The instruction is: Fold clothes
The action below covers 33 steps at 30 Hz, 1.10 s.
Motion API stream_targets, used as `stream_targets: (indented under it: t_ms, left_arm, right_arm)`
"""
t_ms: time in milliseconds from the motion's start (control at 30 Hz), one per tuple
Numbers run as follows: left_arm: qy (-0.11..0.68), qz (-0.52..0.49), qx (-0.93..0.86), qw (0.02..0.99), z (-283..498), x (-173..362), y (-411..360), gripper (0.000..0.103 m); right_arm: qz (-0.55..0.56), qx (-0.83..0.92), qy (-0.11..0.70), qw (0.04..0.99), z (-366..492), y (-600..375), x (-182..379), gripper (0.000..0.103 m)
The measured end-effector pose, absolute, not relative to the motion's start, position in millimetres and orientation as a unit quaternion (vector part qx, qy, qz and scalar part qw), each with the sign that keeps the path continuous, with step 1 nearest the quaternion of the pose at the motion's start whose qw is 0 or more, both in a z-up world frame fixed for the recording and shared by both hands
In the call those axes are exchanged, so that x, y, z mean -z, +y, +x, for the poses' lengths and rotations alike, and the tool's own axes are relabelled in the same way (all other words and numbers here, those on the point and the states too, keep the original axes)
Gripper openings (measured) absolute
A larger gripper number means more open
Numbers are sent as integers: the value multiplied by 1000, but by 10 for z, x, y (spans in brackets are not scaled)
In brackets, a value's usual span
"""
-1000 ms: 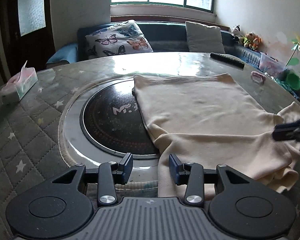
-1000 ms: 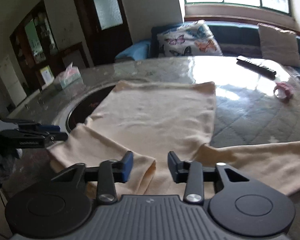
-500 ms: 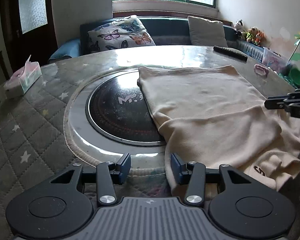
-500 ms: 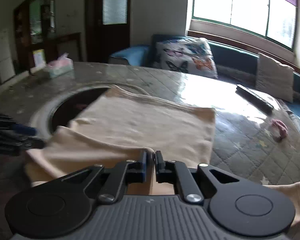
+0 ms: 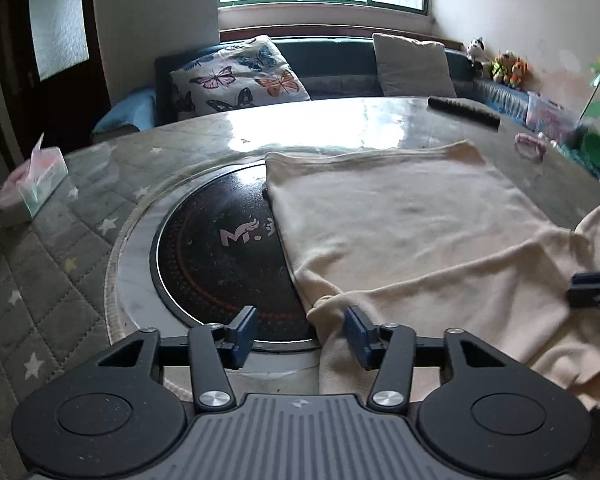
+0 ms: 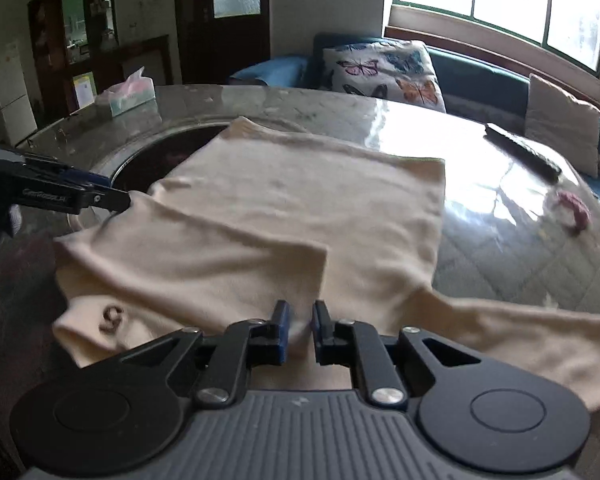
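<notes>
We see the cream garment (image 5: 412, 240) spread over the table (image 5: 80, 240), filling centre-right of the left-wrist frame. Left tongs (image 5: 302, 330) are opening w/ only a hem edge by the right pad, no grip. Right tongs (image 6: 299, 326), bottom centre, stand narrow and easing apart, cloth bunched between them.

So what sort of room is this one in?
Most likely a home living or dining room: a round table with a built-in hotplate, a window bench with a butterfly cushion, and soft toys on the ledge.

right gripper (image 6: 299, 330) jaws opening, pinching cream garment (image 6: 284, 216)
</notes>
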<state>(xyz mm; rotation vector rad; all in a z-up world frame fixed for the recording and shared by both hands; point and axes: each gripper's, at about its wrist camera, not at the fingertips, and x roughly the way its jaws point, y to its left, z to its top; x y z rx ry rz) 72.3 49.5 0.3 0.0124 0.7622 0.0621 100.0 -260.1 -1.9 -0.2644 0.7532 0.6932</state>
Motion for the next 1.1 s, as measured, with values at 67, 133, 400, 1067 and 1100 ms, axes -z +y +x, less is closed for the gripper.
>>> stream_targets:
  t_ms: [67,133,400,1067,1100]
  left_arm:
    - [373,6,-27,928,713,-7,478,56]
    - [371,8,-26,928,703,-19,452,59]
    - [352,9,-13,936,647,-122,315,89]
    - [348,13,-21,937,575,-185,195,103]
    - [349,12,-22,937,563,-183,201,103]
  right_arm:
    - [-109,-328,352,870,943,-2713,-30,17]
    - [-91,-314,344,880,922,-2863,-85,22]
    - [-22,-155,342,927,1232,-3754,-66,23]
    - [59,-8,330,942,1747,-4695,239,14]
    - [62,-11,330,942,1744,-4700,226,13]
